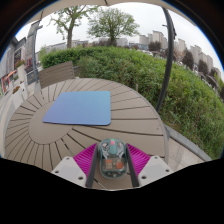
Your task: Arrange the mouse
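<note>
Your claw (111, 163) is clamped on the computer mouse (112, 156), both magenta pads (86, 157) pressing its sides; you hold it low over the round slatted wooden table (130, 125); just ahead of the fingers lies a blue mouse pad (79, 107); beyond the table, a green hedge (160, 75), trees (112, 22) and buildings (150, 42).

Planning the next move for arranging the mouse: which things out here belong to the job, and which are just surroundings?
Job:
mouse, standing between the gripper fingers, by the pink pads
blue mouse pad, on the round table beyond the fingers

Surroundings:
green hedge
trees
buildings
</note>
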### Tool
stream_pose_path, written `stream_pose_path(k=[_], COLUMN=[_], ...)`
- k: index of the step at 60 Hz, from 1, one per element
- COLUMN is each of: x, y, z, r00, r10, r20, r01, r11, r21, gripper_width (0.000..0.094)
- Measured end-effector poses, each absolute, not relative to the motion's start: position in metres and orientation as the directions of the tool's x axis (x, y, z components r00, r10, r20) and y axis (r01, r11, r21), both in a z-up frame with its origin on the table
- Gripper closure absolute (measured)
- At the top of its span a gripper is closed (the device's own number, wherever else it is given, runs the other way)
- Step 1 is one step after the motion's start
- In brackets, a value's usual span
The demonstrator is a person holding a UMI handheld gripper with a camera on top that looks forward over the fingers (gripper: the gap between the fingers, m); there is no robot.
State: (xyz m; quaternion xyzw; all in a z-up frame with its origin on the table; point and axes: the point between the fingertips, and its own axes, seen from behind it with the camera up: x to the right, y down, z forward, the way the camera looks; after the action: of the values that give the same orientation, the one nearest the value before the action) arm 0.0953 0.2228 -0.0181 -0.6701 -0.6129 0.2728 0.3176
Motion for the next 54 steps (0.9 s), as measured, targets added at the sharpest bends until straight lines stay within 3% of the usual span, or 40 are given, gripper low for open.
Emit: stream_pose_path(k=[1, 8, 19, 26, 31, 44, 47, 51, 54], x=[0.095, 0.086, 0.003, -0.067, -0.113, -0.143, -0.142, -0.141, -0.138], y=[0.226, 0.221, 0.183, 0.143, 0.12, 0.106, 0.104, 0.106, 0.111], z=[-0.018, -0.005, 0.094, 0.125, 0.103, -0.012, -0.01, -0.012, -0.005], r00=[0.107, 0.122, 0.059, 0.001, -0.03, -0.025, -0.013, 0.0, 0.027], r10=[0.994, 0.992, 0.997, 0.999, 0.999, 0.999, 0.999, 0.999, 0.999], r20=[0.031, -0.008, -0.04, -0.052, -0.01, 0.049, 0.038, 0.038, 0.041], r01=[0.651, 0.669, 0.562, 0.514, 0.534, 0.689, 0.666, 0.678, 0.684], r11=[-0.046, -0.088, -0.066, -0.045, 0.008, 0.052, 0.037, 0.028, 0.012], r21=[-0.758, -0.738, -0.824, -0.856, -0.845, -0.723, -0.745, -0.735, -0.73], gripper_width=[0.0491, 0.0511, 0.0513, 0.0513, 0.0514, 0.0511, 0.0483, 0.0423, 0.0209])
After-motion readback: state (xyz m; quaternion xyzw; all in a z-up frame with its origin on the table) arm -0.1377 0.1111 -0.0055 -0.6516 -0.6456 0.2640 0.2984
